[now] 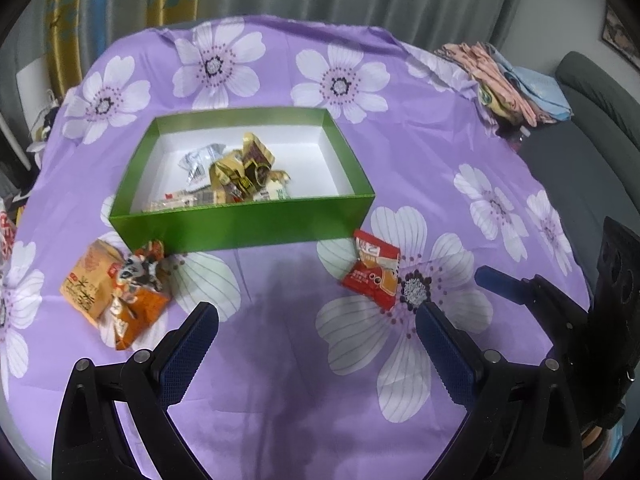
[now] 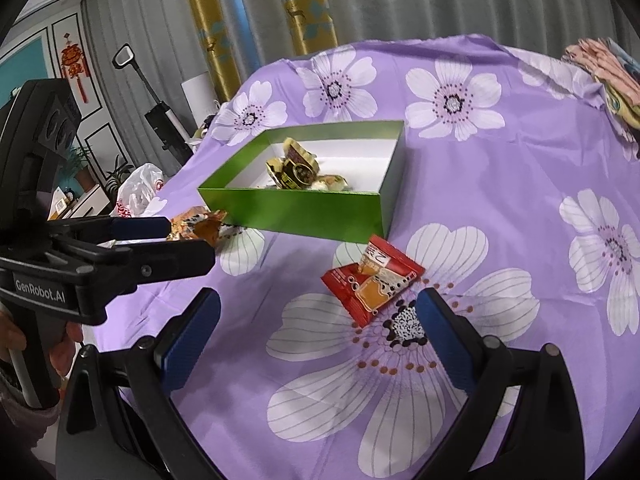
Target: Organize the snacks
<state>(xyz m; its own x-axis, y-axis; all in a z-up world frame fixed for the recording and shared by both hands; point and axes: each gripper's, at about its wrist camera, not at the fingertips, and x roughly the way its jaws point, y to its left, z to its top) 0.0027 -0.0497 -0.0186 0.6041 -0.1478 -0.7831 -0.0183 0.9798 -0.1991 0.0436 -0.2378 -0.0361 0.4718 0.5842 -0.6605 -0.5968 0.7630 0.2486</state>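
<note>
A: Hovering above the purple flowered tablecloth (image 1: 280, 340), the left gripper (image 1: 318, 322) has its blue-padded fingers spread wide with nothing between them. What does the other one show?

B: The right gripper (image 2: 320, 312) is spread apart too, and empty. The red snack packet (image 2: 372, 280) lies flat on the cloth just beyond its tips, nearer the right finger, on a big white flower.

A: From the left wrist view that red packet (image 1: 374, 270) sits to the right, close to the near right corner of the green box (image 1: 240, 220), not touching it.

B: The box (image 2: 300, 210) stands open in the middle of the table. Several wrapped snacks (image 2: 296, 170) lie inside on its white floor.

A: Gold and silver wrappers (image 1: 236, 172), bunched toward the near left part of the floor. Outside, at the near left corner, a small heap of orange snack packets (image 1: 116, 296) rests on the cloth.

B: I see that heap (image 2: 200, 226) partly hidden behind the left gripper's fingers (image 2: 140, 228). Folded cloths (image 1: 508, 80) lie at the far right edge of the table.
</note>
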